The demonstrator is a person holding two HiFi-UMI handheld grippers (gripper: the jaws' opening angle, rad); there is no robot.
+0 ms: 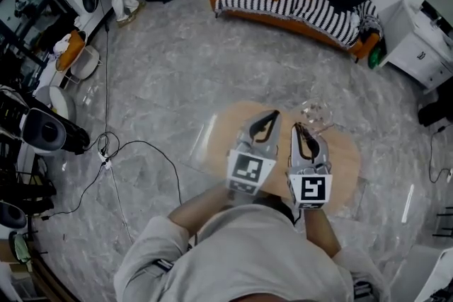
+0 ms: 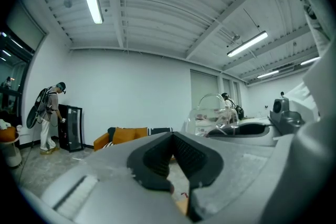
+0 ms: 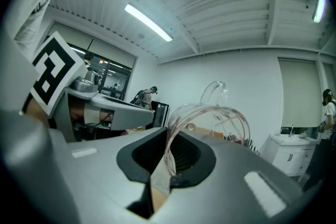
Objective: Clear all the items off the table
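Round wooden table (image 1: pixel 347 160) lies below both your grippers. Your left gripper (image 2: pixel 172 136) has its jaws pressed together, with nothing between them. Your right gripper (image 3: pixel 167 134) pinches the wall of the clear glass jug (image 3: pixel 208 107), which sits at its jaw tips, to the right of the left gripper.

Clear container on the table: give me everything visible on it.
The clear container looks like transparent glass or plastic, with a round open rim and an arched handle above it. It stands upright near the far edge of the round wooden table. The right tongs are closed on its near rim. Whether it holds anything can't be made out.
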